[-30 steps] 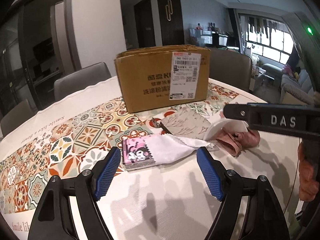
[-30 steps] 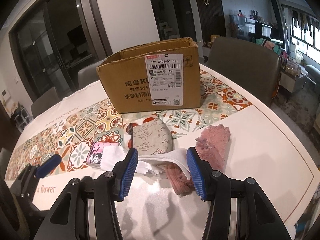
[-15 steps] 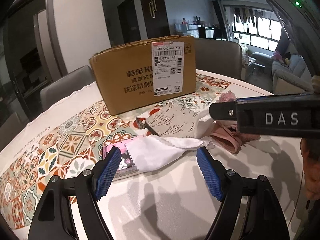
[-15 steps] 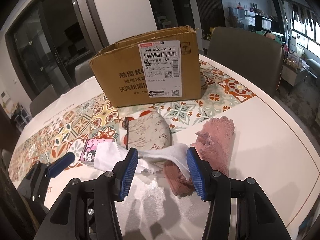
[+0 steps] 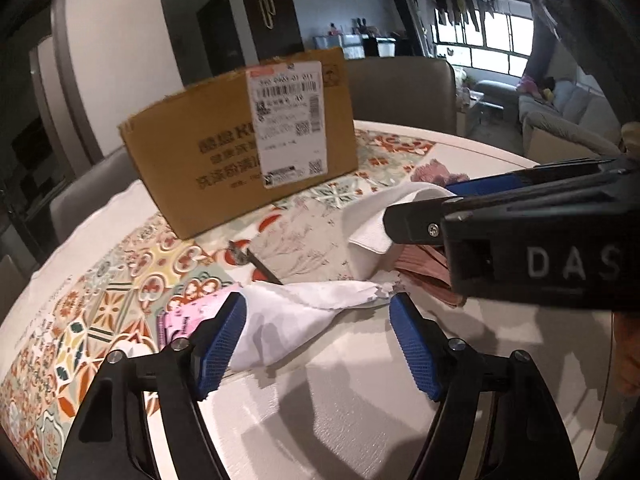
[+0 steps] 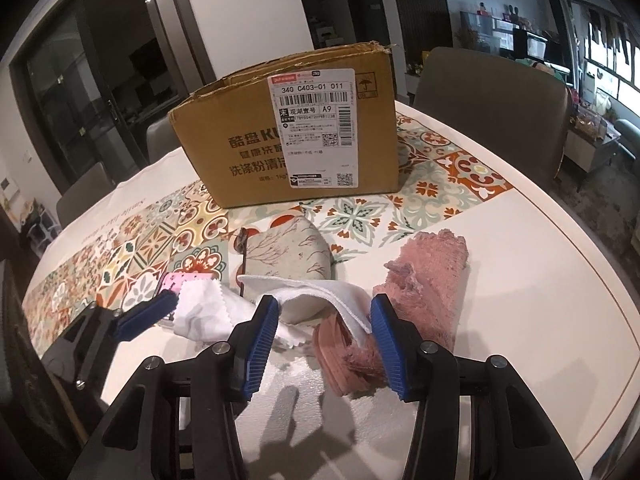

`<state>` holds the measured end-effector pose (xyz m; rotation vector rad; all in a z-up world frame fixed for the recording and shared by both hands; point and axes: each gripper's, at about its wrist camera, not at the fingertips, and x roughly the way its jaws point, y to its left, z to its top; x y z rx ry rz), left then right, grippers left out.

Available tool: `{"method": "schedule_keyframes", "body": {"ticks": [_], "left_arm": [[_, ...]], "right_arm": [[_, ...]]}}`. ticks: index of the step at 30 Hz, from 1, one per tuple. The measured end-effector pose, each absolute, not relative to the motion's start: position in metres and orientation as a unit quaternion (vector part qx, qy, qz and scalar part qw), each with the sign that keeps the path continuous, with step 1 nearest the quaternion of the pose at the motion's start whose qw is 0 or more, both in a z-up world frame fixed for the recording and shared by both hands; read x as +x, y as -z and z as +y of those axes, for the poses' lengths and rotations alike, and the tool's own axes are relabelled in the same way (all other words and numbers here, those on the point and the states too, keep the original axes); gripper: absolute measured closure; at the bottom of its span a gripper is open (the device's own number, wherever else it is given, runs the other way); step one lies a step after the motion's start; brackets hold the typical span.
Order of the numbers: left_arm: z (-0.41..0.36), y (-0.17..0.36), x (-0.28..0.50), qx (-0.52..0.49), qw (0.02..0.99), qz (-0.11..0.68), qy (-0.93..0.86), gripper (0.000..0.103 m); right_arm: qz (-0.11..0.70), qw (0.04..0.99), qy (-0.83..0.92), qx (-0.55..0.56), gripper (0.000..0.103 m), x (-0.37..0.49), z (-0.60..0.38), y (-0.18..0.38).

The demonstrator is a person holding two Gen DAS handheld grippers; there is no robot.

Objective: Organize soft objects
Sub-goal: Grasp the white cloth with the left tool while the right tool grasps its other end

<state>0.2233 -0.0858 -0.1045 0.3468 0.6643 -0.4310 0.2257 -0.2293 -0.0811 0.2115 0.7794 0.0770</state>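
Observation:
A thin white cloth (image 5: 304, 316) lies crumpled on the table between the open jaws of my left gripper (image 5: 318, 340); it also shows in the right wrist view (image 6: 208, 312). A folded white towel (image 6: 316, 300) and a pink fuzzy cloth (image 6: 424, 280) lie between and beyond the open jaws of my right gripper (image 6: 324, 344). A floral fabric pouch (image 6: 286, 254) lies behind them. A pink card pack (image 5: 188, 318) sits under the thin cloth's left end. The right gripper (image 5: 520, 236) crosses the left wrist view.
An open cardboard box (image 6: 296, 132) with a shipping label stands at the back on a patterned tile runner (image 6: 448, 176). The round white table (image 6: 540, 300) has grey chairs (image 6: 492, 92) around it.
My left gripper has moved forward and lower, so the thin white cloth now lies between its jaws. My right gripper has advanced toward the white towel and pink cloth.

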Motion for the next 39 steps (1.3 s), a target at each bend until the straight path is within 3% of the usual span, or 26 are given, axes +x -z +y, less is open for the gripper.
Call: {"method": "schedule_keyframes", "body": {"ticks": [6, 11, 15, 19, 39], "left_arm": [[-0.085, 0.109, 0.24, 0.148, 0.897, 0.35, 0.225, 0.04], [-0.083, 0.114, 0.252, 0.122, 0.888, 0.376, 0.237, 0.058], [-0.083, 0.117, 0.256, 0.111, 0.881, 0.389, 0.245, 0.076], [-0.079, 0.116, 0.256, 0.1, 0.882, 0.389, 0.246, 0.087], [-0.054, 0.067, 0.23, 0.026, 0.914, 0.352, 0.198, 0.092]], "right_arm": [[0.386, 0.916, -0.048, 0.096, 0.069, 0.23, -0.228, 0.085], [0.391, 0.914, -0.05, 0.096, 0.088, 0.231, -0.228, 0.088], [0.391, 0.914, -0.045, 0.096, 0.092, 0.231, -0.228, 0.089], [0.391, 0.914, -0.045, 0.097, 0.094, 0.229, -0.229, 0.088], [0.362, 0.926, -0.053, 0.099, 0.097, 0.214, -0.229, 0.066]]}}
